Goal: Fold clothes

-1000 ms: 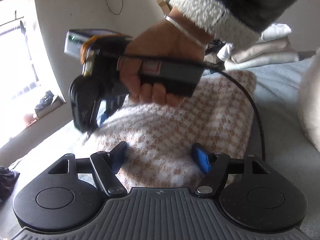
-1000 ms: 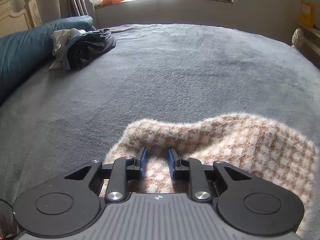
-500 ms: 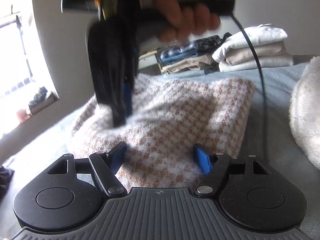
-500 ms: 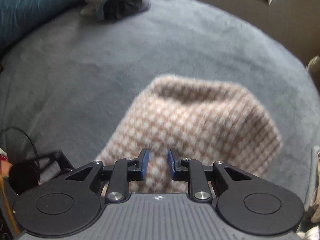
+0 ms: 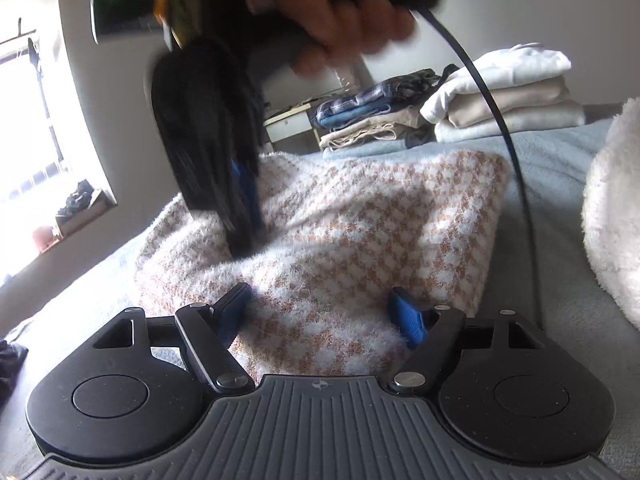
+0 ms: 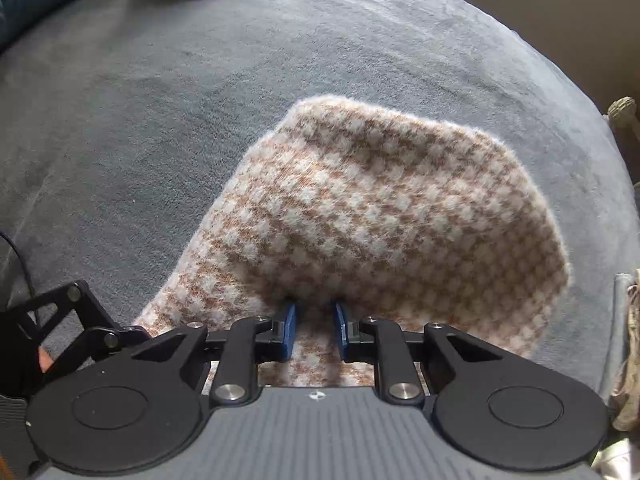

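Your sweater point(image 6: 380, 216) is fuzzy tan-and-white houndstooth, lying on a grey-blue bed point(image 6: 160, 100). Your black tongs have blue pads point(image 6: 289, 332). Behind sit white and beige folded clothes point(image 5: 508, 92) beside a blue plaid pile point(image 5: 368, 108).

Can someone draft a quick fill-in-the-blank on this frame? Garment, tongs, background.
1. The right tongs pinch a fold of the brown-and-white checked ____.
2. The checked sweater lies on a ____ bed cover.
3. The left tongs stand wide, one finger at each side of the sweater's near ____.
4. Behind the sweater sit stacks of ____ clothes.

Missing words: sweater; grey; edge; folded
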The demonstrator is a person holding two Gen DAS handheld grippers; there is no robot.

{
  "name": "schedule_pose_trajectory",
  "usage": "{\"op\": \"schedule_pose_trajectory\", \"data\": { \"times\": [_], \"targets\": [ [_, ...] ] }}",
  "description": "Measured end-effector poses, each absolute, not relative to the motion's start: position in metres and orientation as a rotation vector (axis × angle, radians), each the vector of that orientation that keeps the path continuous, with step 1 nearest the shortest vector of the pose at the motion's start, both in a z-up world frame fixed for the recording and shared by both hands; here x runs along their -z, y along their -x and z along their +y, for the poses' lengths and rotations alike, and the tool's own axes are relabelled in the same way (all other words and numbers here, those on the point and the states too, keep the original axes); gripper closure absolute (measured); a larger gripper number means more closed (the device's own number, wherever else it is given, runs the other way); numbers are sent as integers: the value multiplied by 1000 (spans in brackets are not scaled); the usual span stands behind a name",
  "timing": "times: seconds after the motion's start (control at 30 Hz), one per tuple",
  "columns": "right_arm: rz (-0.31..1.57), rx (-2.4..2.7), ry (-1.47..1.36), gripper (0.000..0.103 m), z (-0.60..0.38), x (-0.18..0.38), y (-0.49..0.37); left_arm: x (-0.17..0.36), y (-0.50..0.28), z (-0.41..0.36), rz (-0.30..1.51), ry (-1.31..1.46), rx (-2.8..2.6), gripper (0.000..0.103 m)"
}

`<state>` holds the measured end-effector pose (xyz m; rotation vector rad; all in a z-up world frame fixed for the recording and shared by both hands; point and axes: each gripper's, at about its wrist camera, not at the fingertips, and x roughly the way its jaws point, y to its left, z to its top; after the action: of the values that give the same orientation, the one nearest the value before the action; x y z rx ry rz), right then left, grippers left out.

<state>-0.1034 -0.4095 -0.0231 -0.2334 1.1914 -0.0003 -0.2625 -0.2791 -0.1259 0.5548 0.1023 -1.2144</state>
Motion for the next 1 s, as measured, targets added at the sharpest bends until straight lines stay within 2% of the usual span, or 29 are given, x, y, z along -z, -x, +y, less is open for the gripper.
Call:
{"op": "schedule_pose_trajectory", "data": {
  "times": [0.13,0.2,0.27,0.33,0.5,0.6,0.7,0.73,0.8,0.9,1.0],
  "targets": [
    [1140,5,228,82,-414,-13,87,125,261,-282,115,-544,1202,28],
    [1202,25,274,82,-420,23,69,129,263,-282,117,-548,1206,28],
    [1247,61,300,89,-430,64,57,130,259,-284,118,-537,1212,28],
    [1245,84,316,91,-433,76,55,128,261,-285,106,-535,1215,28],
    [1270,76,290,92,-435,29,55,131,269,-280,68,-548,1206,27],
    [1210,27,282,91,-421,0,46,130,269,-280,73,-542,1205,26],
    [1226,28,256,92,-424,47,29,130,262,-283,109,-528,1190,26],
    [1231,28,247,95,-425,63,24,128,259,-283,107,-519,1196,26],
    [1245,49,266,100,-423,61,15,126,258,-282,101,-516,1206,26],
    [1293,45,348,100,-410,46,9,131,268,-280,51,-551,1195,26],
    [1241,-1,333,99,-400,8,1,130,267,-280,57,-544,1193,26]
  ]
}}
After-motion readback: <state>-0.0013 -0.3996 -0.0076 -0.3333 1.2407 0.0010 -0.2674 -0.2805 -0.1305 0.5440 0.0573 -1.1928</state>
